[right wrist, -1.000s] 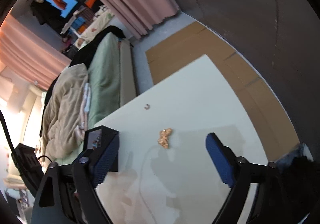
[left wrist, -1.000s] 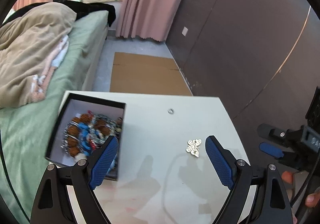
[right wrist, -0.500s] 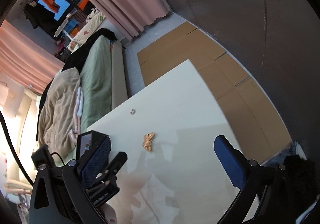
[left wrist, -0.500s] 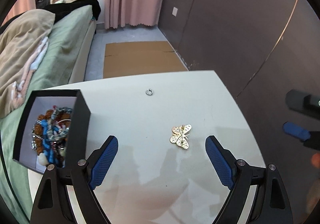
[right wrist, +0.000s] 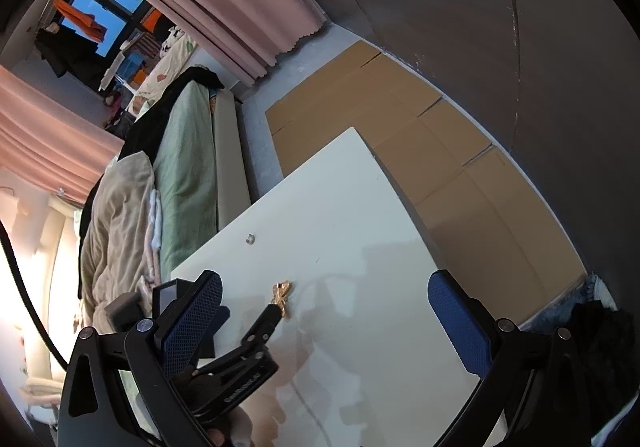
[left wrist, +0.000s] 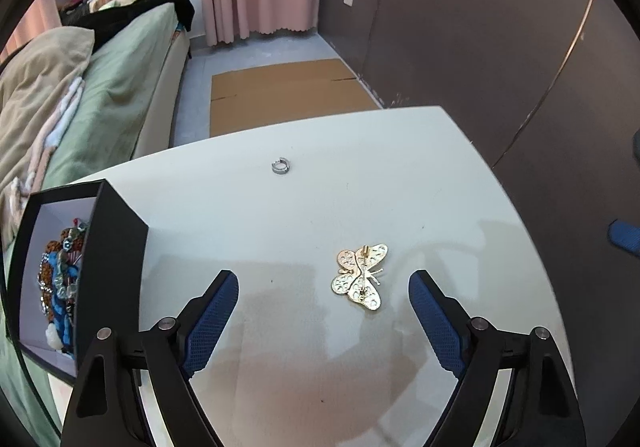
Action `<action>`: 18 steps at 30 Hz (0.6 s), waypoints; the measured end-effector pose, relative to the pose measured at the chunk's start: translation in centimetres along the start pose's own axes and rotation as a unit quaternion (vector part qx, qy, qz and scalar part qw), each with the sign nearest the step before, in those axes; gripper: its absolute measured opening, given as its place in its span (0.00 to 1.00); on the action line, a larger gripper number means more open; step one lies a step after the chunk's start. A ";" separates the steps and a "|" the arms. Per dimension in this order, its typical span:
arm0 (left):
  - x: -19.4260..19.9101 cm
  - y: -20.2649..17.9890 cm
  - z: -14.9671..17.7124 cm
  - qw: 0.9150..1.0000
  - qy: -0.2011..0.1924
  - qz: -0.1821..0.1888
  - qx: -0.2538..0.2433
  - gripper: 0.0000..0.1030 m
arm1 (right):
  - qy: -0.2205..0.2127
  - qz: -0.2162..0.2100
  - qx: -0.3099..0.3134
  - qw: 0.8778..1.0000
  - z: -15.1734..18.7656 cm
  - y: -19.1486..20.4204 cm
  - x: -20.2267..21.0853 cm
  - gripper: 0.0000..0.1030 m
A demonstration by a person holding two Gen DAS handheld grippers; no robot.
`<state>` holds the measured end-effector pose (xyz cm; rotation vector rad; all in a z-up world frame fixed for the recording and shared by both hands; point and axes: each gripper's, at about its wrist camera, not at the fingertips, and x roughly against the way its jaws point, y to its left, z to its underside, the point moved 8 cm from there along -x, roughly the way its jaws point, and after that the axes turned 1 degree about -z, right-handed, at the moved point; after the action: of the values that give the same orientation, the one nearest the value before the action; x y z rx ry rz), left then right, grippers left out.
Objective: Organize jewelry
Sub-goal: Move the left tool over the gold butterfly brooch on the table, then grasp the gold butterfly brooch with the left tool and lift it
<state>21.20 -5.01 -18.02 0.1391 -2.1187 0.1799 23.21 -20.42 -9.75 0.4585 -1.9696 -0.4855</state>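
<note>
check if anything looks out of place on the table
Two pieces lie loose on the white table, outside the black box where the other jewelry sits: a gold butterfly brooch, pin side up, and a small silver ring farther back. Nothing looks damaged.

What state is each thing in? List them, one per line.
Gold butterfly brooch: flat on the table, underside up, ungripped.
Small silver ring: loose on the table, apart from the brooch.
Black jewelry box: open, jewelry inside.
White table: bears the box, ring and brooch.
Left gripper: jaws closing, brooch between them, untouched.
Right gripper: open, empty.
</note>
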 end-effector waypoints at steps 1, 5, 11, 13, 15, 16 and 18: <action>-0.3 0.0 0.1 1.000 0.004 -0.003 -0.002 0.81 | 0.001 -0.002 0.001 1.000 -0.1 0.1 -0.1 1.00; -1.7 0.1 0.6 0.999 0.027 -0.016 -0.011 0.65 | 0.004 -0.003 -0.002 1.000 -0.2 0.0 -0.3 1.00; -1.4 -0.1 0.0 0.999 0.012 -0.024 -0.027 0.18 | 0.006 -0.004 0.000 1.000 -0.2 0.1 -0.5 1.00; -1.4 0.2 0.0 1.000 0.017 -0.018 -0.020 0.18 | 0.009 -0.002 0.004 1.000 -0.1 0.1 -0.8 1.00; -1.2 0.5 0.0 1.000 0.018 -0.011 -0.013 0.18 | 0.013 0.001 0.006 1.000 0.0 0.2 -1.0 1.00; -0.9 0.7 0.0 1.000 0.015 -0.009 -0.012 0.17 | 0.015 0.003 0.007 1.000 0.0 0.1 -1.2 1.00; -0.2 0.8 -0.3 1.000 0.007 -0.001 -0.010 0.16 | 0.017 0.005 0.011 1.000 0.1 0.3 -1.4 1.00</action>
<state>21.38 -4.16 -18.06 0.1286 -2.1064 0.1570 23.67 -19.44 -10.71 0.4666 -1.9451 -0.4475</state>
